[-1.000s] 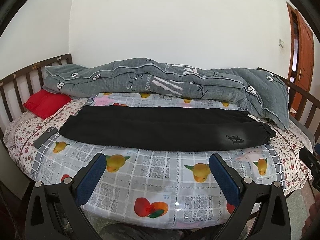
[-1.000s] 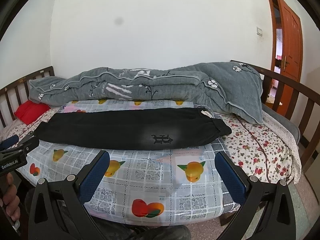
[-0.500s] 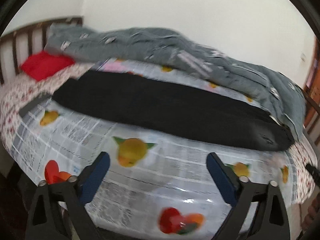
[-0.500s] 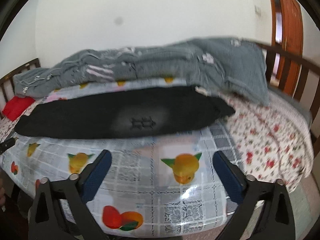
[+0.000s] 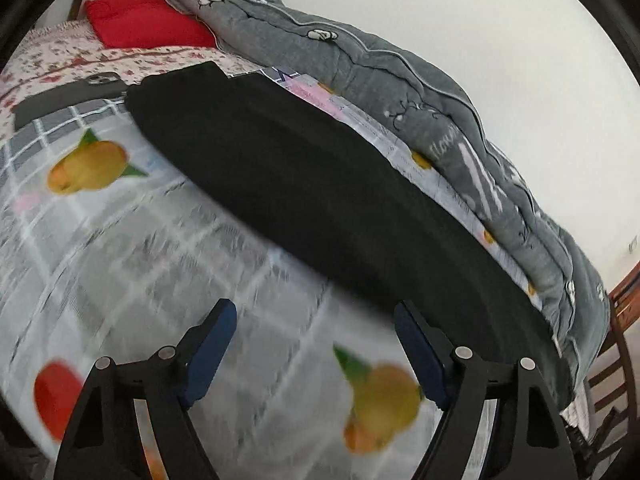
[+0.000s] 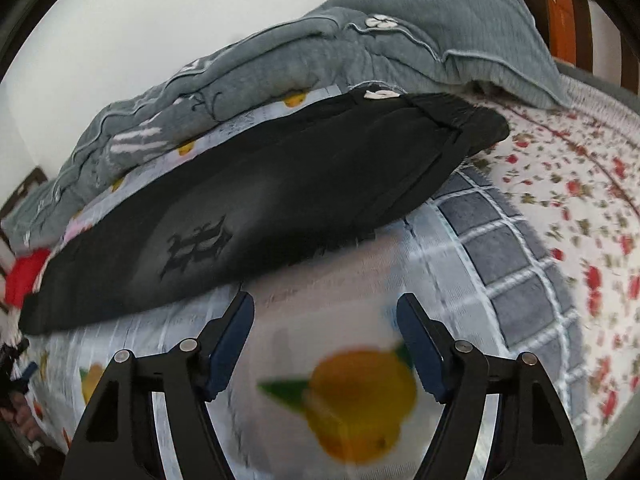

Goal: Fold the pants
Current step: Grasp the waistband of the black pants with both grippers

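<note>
Black pants (image 5: 320,196) lie flat and lengthwise across the bed on a fruit-print cloth (image 5: 100,240). In the right wrist view the pants (image 6: 280,200) show a dark logo and the waistband end at the upper right. My left gripper (image 5: 314,316) is open and empty, just short of the pants' near edge. My right gripper (image 6: 326,308) is open and empty, close to the pants' near edge below the logo.
A rolled grey quilt (image 5: 400,92) lies along the far side behind the pants. A red pillow (image 5: 140,24) and a dark phone (image 5: 68,96) sit at the left end. Floral sheet (image 6: 580,200) covers the right end. Wooden bed rails and an orange door (image 6: 560,12) stand beyond.
Both grippers have moved forward and down toward the bed, each tilting; the pants now fill much more of both views. The jaws stay open.
</note>
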